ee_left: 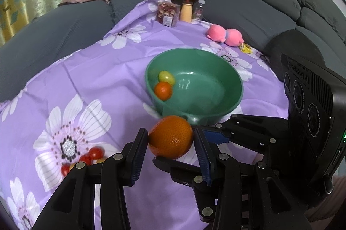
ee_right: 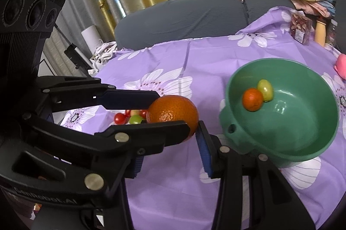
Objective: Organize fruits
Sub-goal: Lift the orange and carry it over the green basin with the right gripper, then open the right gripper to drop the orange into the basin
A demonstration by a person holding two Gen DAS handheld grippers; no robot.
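Both grippers clamp one orange (ee_left: 170, 137) together: the left gripper (ee_left: 170, 139) squeezes its sides, the right gripper (ee_right: 173, 119) pinches it crosswise. Mid-carry, I'd say; the green bowl (ee_left: 235, 76) sits just ahead, so next comes a lift over the rim and a joint release.

A purple cloth with white flowers (ee_left: 112, 78) covers the surface. On it: a green bowl (ee_left: 229, 70) at centre, small tomatoes (ee_left: 95, 153) lower left, pink plush toys (ee_left: 225, 34) and bottles (ee_left: 186, 11), perhaps jars, at the top.
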